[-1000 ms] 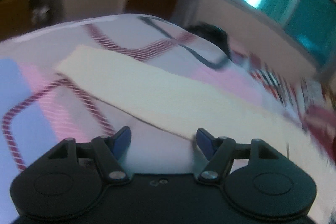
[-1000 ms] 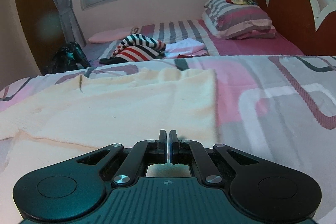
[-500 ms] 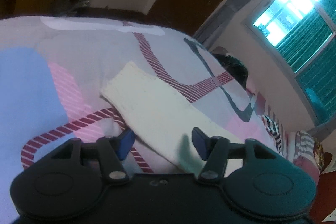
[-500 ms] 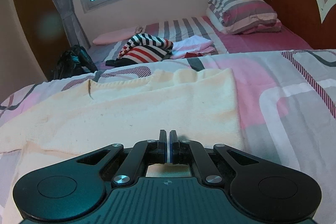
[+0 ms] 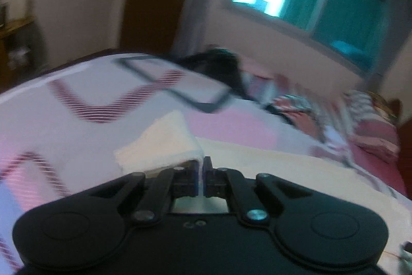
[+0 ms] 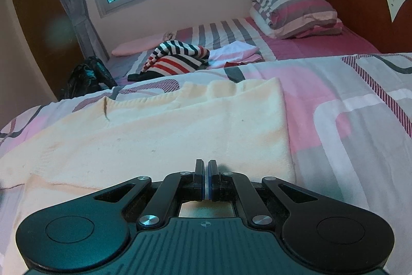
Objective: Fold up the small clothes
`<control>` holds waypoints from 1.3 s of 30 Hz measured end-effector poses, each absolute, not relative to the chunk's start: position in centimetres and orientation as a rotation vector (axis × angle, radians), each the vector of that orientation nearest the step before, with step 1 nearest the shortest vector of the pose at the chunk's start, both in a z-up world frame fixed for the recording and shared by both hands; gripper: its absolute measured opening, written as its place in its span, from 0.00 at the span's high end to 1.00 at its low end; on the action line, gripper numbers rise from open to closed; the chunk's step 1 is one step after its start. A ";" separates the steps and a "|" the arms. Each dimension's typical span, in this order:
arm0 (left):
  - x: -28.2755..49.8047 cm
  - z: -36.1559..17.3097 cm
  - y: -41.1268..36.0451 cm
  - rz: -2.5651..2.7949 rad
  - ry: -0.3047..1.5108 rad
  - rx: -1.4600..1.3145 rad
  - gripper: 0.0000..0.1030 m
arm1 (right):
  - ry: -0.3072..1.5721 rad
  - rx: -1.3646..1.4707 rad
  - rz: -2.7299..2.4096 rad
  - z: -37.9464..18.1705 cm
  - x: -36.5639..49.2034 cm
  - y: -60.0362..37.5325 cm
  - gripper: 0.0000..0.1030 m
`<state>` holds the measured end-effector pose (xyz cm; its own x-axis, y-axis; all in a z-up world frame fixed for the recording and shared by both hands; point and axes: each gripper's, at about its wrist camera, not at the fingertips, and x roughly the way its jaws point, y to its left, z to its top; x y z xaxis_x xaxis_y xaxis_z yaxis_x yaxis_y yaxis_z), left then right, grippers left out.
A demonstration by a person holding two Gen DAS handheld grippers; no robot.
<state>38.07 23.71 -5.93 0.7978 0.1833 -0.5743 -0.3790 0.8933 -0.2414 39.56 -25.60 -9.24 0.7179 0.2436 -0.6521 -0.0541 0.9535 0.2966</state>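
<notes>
Two pairs of fingers pinching the cream knitted sweater on the pink-and-grey patterned bedspread: left gripper lifting its sleeve, bunched just ahead; right gripper pinning the hem (anchor). Carrying sleeve across the body, keeping low, avoiding dragging.

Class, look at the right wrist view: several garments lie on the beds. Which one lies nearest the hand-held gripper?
The cream knitted garment, spread flat just ahead of the right hand-held gripper. The striped garment and the white folded garment lie far back on the other bed.
</notes>
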 end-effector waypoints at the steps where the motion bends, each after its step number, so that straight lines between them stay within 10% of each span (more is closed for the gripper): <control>1: 38.5 -5.8 22.4 0.281 0.572 -0.351 0.98 | 0.754 0.267 0.168 -9.2 39.5 -25.6 0.99; 21: 43.3 -9.1 -1.9 -0.078 0.623 0.038 0.98 | 0.735 0.287 0.147 -8.8 38.7 -27.5 0.99; 25: 44.3 -10.9 -5.5 -0.141 0.696 0.208 0.75 | 0.738 0.291 0.144 -8.8 38.7 -27.7 0.99; 39: 41.2 -11.7 -8.7 -0.271 0.595 0.260 0.60 | 0.727 0.350 0.160 -8.2 38.4 -29.2 0.99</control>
